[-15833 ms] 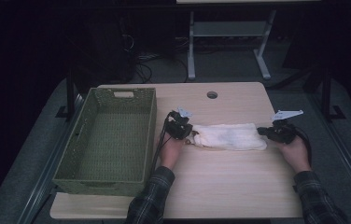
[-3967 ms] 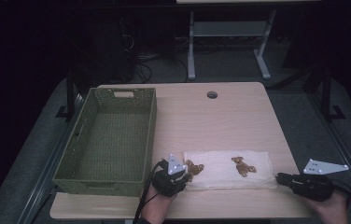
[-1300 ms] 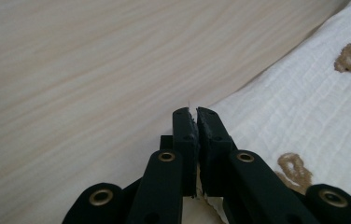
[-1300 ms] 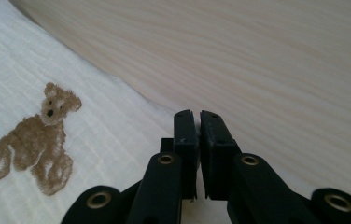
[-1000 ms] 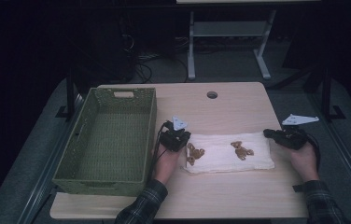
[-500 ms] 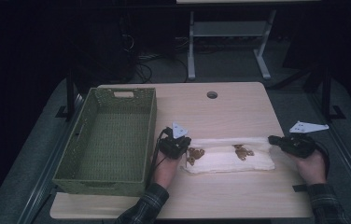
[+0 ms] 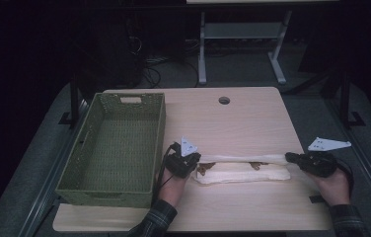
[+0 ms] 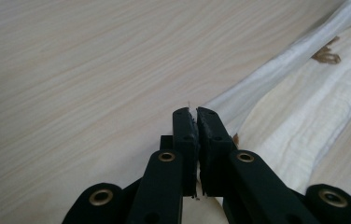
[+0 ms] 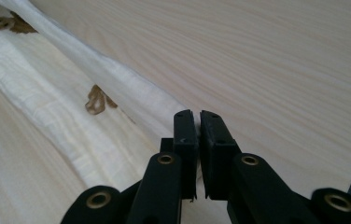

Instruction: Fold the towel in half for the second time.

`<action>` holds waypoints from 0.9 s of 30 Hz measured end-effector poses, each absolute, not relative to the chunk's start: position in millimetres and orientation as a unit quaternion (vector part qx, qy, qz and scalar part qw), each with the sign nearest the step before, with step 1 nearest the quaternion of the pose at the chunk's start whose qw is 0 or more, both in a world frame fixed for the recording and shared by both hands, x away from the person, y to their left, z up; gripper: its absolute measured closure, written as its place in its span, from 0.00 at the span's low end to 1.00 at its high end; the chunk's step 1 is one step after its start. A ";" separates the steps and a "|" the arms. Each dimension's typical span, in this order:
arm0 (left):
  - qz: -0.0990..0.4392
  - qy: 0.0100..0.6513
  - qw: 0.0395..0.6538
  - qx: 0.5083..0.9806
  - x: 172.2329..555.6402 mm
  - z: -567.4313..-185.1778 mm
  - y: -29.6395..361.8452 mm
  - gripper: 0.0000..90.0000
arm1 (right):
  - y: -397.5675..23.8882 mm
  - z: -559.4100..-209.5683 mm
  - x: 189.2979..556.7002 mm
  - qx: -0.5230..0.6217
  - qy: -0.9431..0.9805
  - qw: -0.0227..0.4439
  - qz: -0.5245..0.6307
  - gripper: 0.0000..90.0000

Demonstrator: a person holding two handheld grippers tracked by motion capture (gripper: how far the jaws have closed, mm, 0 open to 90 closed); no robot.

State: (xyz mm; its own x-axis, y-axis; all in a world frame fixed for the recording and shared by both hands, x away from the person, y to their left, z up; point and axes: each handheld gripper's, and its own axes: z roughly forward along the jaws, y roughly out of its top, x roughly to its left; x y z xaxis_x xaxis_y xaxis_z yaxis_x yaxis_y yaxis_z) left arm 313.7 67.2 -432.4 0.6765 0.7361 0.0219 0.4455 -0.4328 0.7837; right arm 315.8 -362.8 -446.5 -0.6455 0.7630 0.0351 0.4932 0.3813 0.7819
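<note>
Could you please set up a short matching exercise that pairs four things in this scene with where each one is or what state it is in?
Things:
1. basket
2. cloth
3. left claw
4. round hole

Places or states:
A. shut on one end of the white fabric
B. far part of the tabletop, in the wood
C. green, at the table's left side
D. stretched between the two claws, brown prints on it

Pairs: 1-C, 2-D, 3-A, 4-B
</note>
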 end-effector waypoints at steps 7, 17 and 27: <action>0.166 0.354 0.389 0.834 304.5 -437.4 67.1 0.96 | -364.4 -446.5 300.8 0.382 0.815 0.169 0.401 0.95; 0.148 0.356 0.373 0.844 293.0 -446.9 65.3 0.96 | -364.4 -453.0 287.6 0.381 0.821 0.154 0.397 0.94; 0.143 0.350 0.367 0.850 280.8 -448.5 66.4 0.95 | -365.7 -458.6 273.8 0.385 0.827 0.139 0.387 0.92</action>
State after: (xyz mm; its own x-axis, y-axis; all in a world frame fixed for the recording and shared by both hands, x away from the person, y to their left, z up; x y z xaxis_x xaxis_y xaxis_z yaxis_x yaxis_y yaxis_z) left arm 280.8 66.4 -448.5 0.7141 0.6999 -0.0141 0.4902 -0.4855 0.7238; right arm 273.8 -365.7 -458.6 -0.6655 0.7433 0.0680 0.5285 0.4049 0.7462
